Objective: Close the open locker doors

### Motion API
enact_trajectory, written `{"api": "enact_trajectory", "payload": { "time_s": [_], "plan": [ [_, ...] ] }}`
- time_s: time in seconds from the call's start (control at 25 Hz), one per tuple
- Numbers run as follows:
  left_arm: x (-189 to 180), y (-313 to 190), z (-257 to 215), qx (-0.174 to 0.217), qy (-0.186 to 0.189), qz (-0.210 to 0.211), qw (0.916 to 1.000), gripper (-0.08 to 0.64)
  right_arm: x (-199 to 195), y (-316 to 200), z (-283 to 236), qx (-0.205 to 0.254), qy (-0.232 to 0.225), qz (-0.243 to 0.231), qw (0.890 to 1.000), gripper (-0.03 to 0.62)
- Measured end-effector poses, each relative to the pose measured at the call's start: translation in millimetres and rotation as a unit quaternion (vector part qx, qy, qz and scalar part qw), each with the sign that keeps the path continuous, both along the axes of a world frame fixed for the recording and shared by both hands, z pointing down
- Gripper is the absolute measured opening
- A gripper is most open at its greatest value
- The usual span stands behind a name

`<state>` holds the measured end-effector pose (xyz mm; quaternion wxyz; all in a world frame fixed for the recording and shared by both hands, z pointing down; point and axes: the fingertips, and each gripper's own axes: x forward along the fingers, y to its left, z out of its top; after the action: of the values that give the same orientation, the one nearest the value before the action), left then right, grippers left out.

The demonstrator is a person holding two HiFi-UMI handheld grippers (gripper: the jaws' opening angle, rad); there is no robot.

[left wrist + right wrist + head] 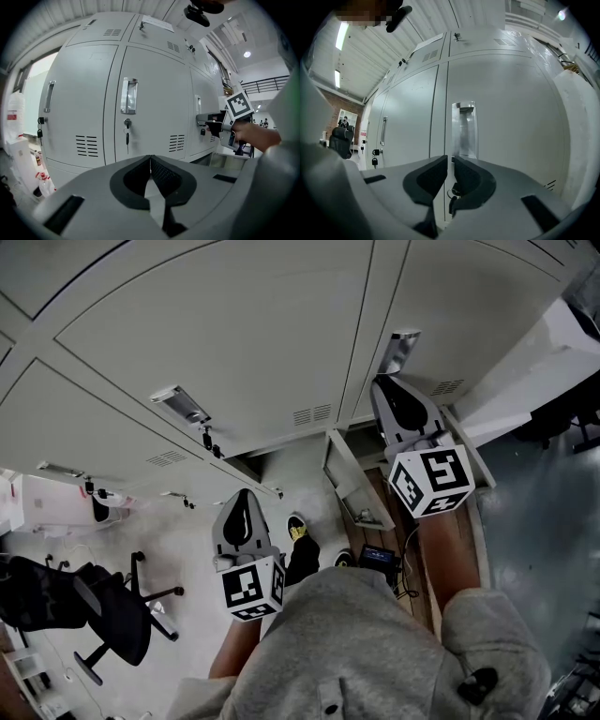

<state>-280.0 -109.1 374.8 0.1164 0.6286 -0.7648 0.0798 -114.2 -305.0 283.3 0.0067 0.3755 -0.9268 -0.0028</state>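
The right hand-held gripper (450, 160) is held level at a closed-looking locker door (511, 117) on the right of the bank. Its tips sit just below the recessed handle (464, 129), beside the door's left seam. Its jaws stand a narrow slit apart with nothing pinched, and a bunch of keys (451, 191) hangs lower, seen through the gap. Low down, just left of that gripper in the head view, a grey panel (352, 479) juts out from the lockers toward the person (it looks like a lower door standing open). The left hand-held gripper (150, 159) is well apart from the lockers, jaws pressed together and empty. It points at a shut middle door (154, 70) with a chrome handle (129, 96) and a dangling key (126, 136). An office chair (103, 615) stands at the far left.
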Motion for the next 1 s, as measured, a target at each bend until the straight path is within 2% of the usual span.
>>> {"api": "enact_trajectory", "payload": {
  "time_s": [0.28,0.76,1.0],
  "plan": [
    [14.6,-3.4,-7.2,0.016,0.001,0.019,0.9997,0.012,22.8,16.4,-9.1,0.012,-0.003,-0.005,1.000,0.063],
    [106.8,14.3,-13.0,0.033,0.004,0.097,0.9947,0.012,133.8,78.4,15.8,-0.011,0.014,0.042,0.999,0.063],
    [135.9,27.3,-11.5,0.027,-0.005,0.108,0.9938,0.011,175.2,103.7,31.0,-0.029,0.017,0.059,0.998,0.063]
  ]
}}
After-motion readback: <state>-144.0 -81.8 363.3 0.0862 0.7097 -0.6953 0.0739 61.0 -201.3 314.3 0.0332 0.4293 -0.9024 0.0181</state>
